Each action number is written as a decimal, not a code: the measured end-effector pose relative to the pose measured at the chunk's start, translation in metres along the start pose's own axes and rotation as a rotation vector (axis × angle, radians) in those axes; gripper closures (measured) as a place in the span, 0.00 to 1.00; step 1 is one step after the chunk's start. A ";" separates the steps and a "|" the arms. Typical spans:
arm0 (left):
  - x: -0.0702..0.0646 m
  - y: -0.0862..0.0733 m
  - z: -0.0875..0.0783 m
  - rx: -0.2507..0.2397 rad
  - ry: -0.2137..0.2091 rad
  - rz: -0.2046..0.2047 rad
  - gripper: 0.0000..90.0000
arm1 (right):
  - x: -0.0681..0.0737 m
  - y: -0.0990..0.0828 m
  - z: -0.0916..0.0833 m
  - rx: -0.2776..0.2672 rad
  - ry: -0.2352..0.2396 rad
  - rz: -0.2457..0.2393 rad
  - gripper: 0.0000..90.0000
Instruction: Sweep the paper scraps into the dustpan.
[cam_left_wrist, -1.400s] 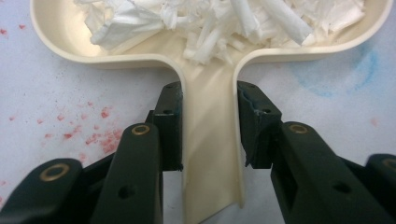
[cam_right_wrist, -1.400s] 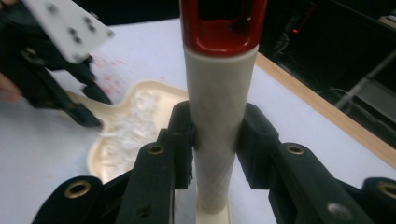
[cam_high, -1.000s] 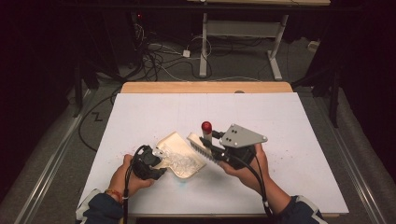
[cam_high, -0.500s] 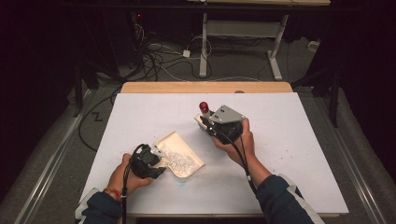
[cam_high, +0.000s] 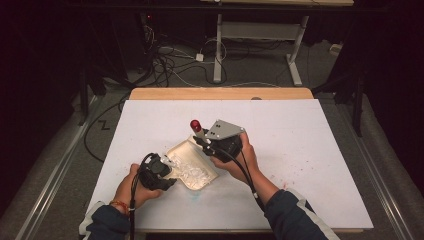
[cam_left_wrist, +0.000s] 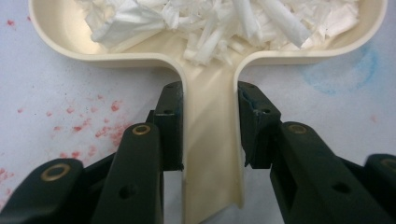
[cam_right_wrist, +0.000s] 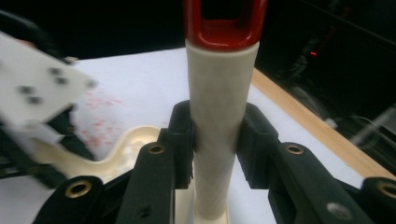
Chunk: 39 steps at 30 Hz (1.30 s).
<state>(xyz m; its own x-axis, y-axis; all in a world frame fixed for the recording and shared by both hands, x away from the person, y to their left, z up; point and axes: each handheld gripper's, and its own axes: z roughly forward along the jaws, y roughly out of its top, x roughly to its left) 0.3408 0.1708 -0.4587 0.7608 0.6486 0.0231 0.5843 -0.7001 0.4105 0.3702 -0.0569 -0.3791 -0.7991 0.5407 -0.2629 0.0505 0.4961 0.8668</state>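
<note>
No readable text, label or number shows anywhere.

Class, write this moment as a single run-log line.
left gripper: shut on dustpan handle | right gripper: shut on brush handle | dustpan: holds white paper shreds

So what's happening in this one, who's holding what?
A person at a white table works with tongs in each hand. The left tongs are clamped on the handle of a cream dustpan that lies flat and holds a heap of white paper shreds. The right tongs grip the cream handle of a brush with a red end cap, held over the pan's far edge. Red specks mark the table.
</note>
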 end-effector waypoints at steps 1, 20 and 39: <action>0.000 0.000 0.000 0.000 -0.004 -0.003 0.71 | 0.003 0.001 -0.002 -0.005 0.018 -0.006 0.78; 0.001 -0.001 0.001 0.000 -0.004 -0.011 0.71 | -0.002 0.011 -0.053 -0.096 0.036 0.011 0.78; 0.001 -0.001 0.003 0.005 -0.005 -0.014 0.70 | 0.006 -0.004 -0.024 -0.013 0.090 -0.039 0.78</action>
<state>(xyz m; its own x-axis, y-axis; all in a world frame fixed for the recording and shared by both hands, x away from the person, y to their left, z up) 0.3417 0.1714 -0.4615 0.7541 0.6567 0.0131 0.5961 -0.6926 0.4061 0.3503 -0.0724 -0.3742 -0.8510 0.4574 -0.2581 0.0108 0.5065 0.8622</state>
